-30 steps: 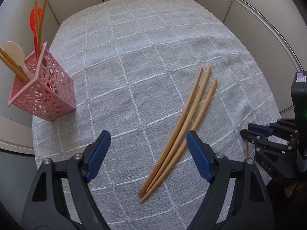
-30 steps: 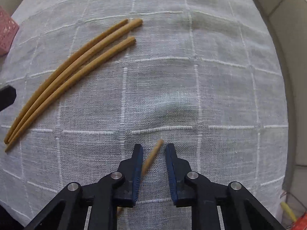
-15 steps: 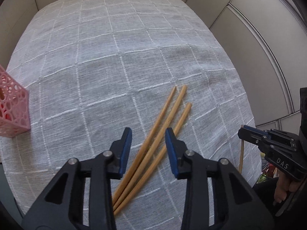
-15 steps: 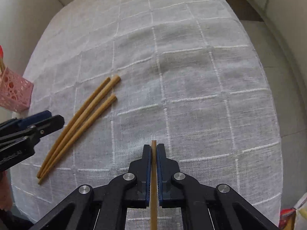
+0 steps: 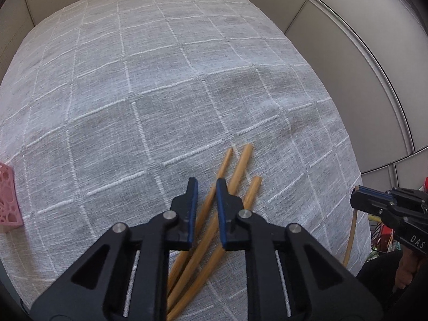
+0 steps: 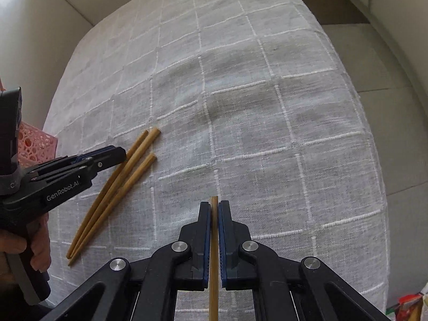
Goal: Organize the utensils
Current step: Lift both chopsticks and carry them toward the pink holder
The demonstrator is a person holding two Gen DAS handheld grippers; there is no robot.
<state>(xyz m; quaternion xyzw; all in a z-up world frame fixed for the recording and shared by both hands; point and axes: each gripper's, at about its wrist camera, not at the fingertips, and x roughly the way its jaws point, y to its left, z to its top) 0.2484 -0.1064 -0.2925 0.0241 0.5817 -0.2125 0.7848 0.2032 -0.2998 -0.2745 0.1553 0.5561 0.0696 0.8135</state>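
Three wooden chopsticks (image 5: 238, 171) lie side by side on the grey checked tablecloth; they also show in the right wrist view (image 6: 125, 168). My left gripper (image 5: 207, 184) hovers low over them, its jaws narrowed to a small gap with one chopstick running beneath; whether it grips is unclear. It also shows in the right wrist view (image 6: 117, 155). My right gripper (image 6: 214, 207) is shut on a fourth chopstick (image 6: 214, 254), held along its fingers above the cloth. It also shows in the left wrist view (image 5: 358, 196), with the chopstick (image 5: 350, 240) hanging below.
A pink perforated utensil holder (image 5: 8, 198) stands at the table's left edge, seen also in the right wrist view (image 6: 34, 144). The tablecloth (image 5: 187, 80) covers the whole table. Pale wall panels surround the table. A person's hand (image 6: 32, 243) holds the left gripper.
My left gripper moved down over the three chopsticks and narrowed its jaws. My right gripper closed on the fourth chopstick and lifted it off the cloth.
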